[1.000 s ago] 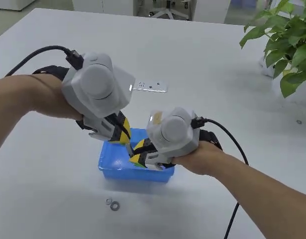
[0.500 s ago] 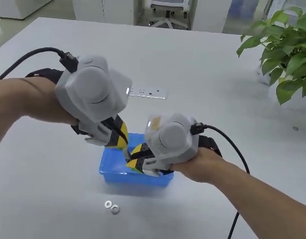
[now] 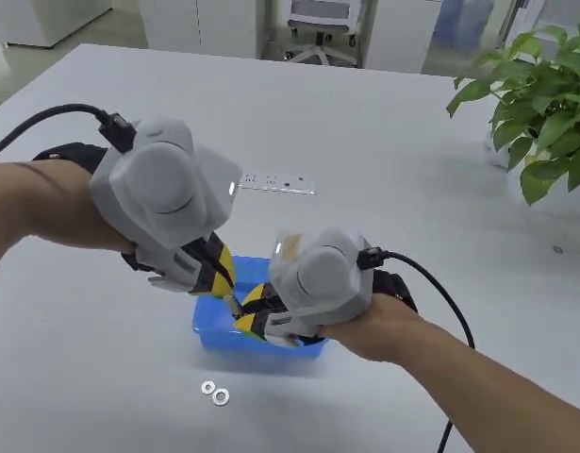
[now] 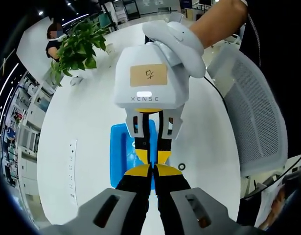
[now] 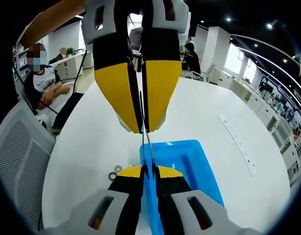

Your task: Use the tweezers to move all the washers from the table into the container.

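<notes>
Evidently unfinished: two washers (image 3: pixel 214 392) lying on worktop (image 3: pixel 82 377) near blue container (image 3: pixel 212 326); left tool (image 4: pixel 151 166) and right tool (image 5: pixel 144 169) both closed on tweezers (image 5: pixel 145 144).

Bright, even office light washes the white table (image 3: pixel 412 151); soft shadow pools beneath the blue container (image 3: pixel 212 328). Gripper views bend at edges, ceiling spotlights (image 5: pixel 270 25) glaring.

White table (image 3: pixel 412 142) bears blue container (image 3: pixel 209 330), washers (image 3: pixel 221 396), power strip (image 3: pixel 278 182).
</notes>
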